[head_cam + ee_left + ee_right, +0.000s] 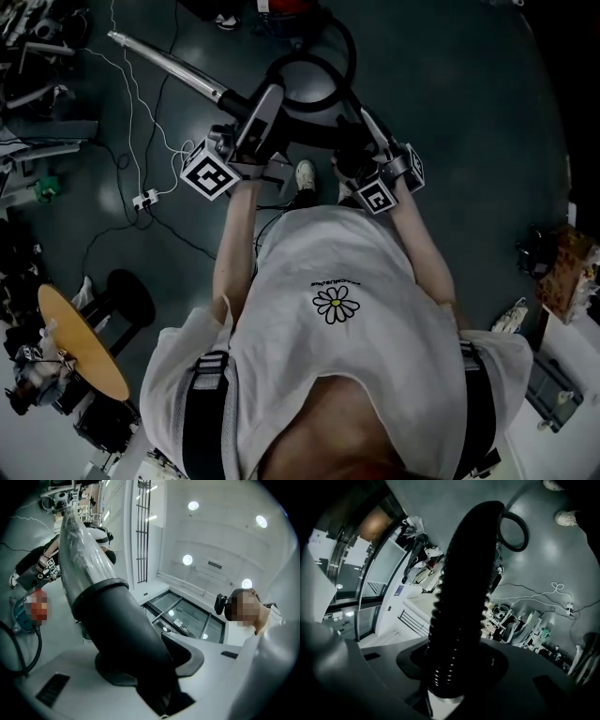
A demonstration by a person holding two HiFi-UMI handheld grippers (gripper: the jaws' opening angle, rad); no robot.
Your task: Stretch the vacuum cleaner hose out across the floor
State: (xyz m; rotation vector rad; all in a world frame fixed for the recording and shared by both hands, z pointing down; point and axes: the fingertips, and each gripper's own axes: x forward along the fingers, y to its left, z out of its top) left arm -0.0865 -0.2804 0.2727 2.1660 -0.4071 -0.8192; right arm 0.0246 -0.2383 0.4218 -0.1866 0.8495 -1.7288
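The black ribbed vacuum hose (pixel 319 66) loops on the dark floor in front of me and runs back to the red vacuum body (pixel 291 6) at the top edge. My right gripper (pixel 364 141) is shut on the hose (pixel 461 597), which rises from between its jaws (pixel 450 679) and curls into a ring. My left gripper (pixel 255 129) is shut on the black handle sleeve (pixel 124 634) of the wand, seated between the grey jaws (pixel 157 681). The silvery wand tube (pixel 164 61) sticks out to the upper left; it shows pale in the left gripper view (pixel 79 550).
White cables and a power strip (pixel 145 199) lie on the floor at the left. A round wooden stool (pixel 84 342) and a black one (pixel 129 295) stand at the lower left. Equipment clutters the left edge (pixel 37 84). Boxes (pixel 567 267) sit at the right. My shoe (pixel 305 175) is under the grippers.
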